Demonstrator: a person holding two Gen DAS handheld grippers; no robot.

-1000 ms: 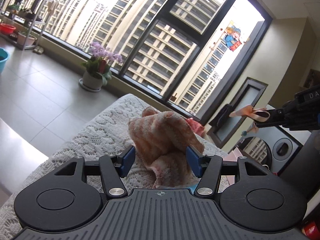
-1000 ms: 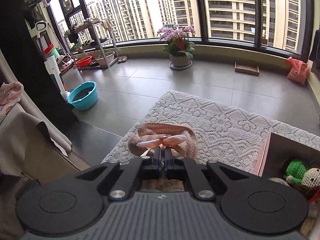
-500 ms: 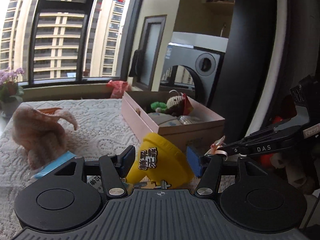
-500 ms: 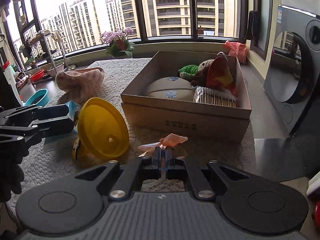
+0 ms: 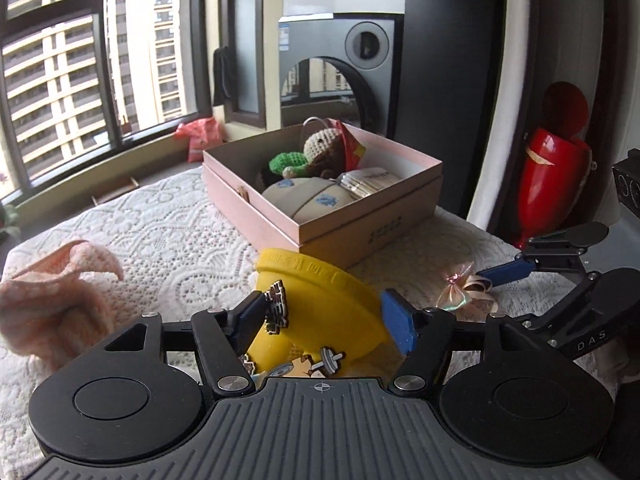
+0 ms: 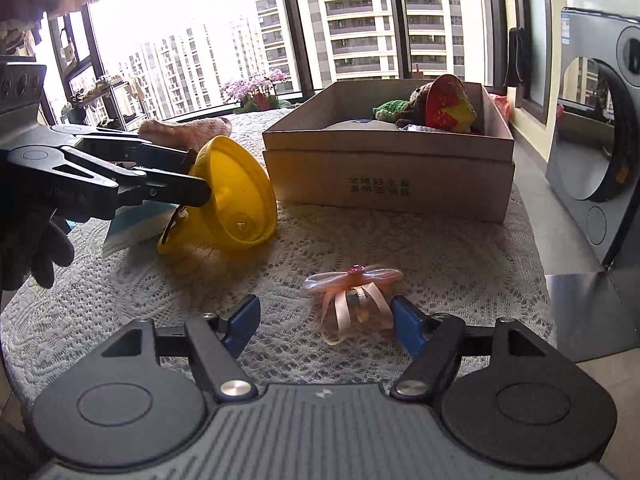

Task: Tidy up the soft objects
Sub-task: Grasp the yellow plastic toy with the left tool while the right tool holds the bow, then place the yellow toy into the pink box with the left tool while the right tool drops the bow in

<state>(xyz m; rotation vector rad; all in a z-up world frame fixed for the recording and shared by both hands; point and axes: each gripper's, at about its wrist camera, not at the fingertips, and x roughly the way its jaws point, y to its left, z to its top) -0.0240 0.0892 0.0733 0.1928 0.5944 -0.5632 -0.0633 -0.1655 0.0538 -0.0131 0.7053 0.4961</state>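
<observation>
Nearest: right gripper [image 6: 322, 322] spread wide, holding nothing; pink ribbon bow [image 6: 354, 294] lies on the lace cloth [image 6: 440, 256] btwn its fingers, touching the right one, so it looks set down w/ room to back off. Next, left gripper [image 5: 326, 318] straddles the yellow cap [image 5: 320, 312], fingers open w/ a gap each side, prob lining up a grab. Pink knit cloth [image 5: 52, 312] sits crumpled at bench edge. Farther: open cardboard box [image 6: 388, 176] w/ crochet toys [image 5: 308, 156] packed in, likely where soft things go.
</observation>
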